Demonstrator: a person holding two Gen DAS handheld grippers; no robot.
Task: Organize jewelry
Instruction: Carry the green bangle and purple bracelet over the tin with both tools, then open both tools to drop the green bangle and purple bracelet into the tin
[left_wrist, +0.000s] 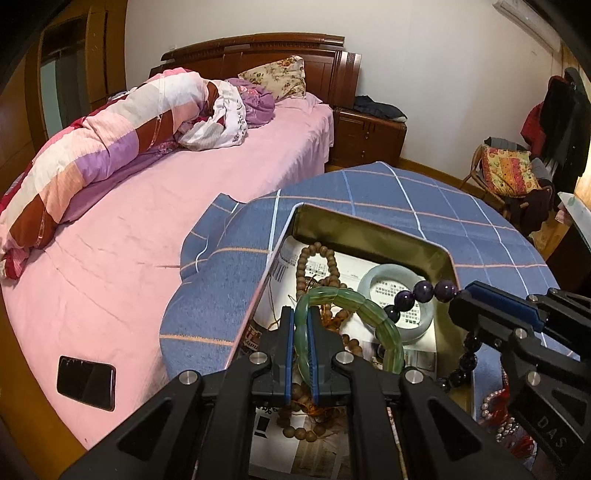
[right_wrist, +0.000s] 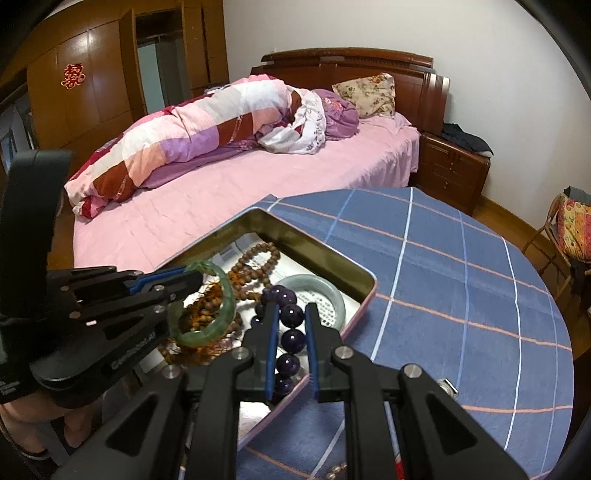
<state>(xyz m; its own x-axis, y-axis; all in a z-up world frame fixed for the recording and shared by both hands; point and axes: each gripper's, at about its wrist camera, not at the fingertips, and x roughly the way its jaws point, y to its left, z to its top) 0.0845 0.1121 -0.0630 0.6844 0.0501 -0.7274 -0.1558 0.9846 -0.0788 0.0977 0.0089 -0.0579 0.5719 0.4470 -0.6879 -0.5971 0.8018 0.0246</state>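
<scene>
Both my grippers over the tin on the checked table, bedroom behind.

My left gripper (left_wrist: 301, 332) is clamped on the green bangle (left_wrist: 380, 325) and my right gripper (right_wrist: 291, 332) pinches the purple bead bracelet (right_wrist: 291, 314), both above the open tin (left_wrist: 369, 225) near the blue checked tablecloth's (right_wrist: 461, 277) bed-side edge; a pink bed (left_wrist: 184, 206), wooden headboard (right_wrist: 351, 62) and nightstand (left_wrist: 369, 136) stand beyond.

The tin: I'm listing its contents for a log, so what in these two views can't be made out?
- Tin near end: left wrist view, cut off behind the left gripper holding the green bracelet.
- Purple beads: right wrist view, lower loop hidden by the right gripper.
- Printed paper: text too small.
- Pink beads outside the tin: left wrist view, mostly hidden behind the right gripper.
</scene>
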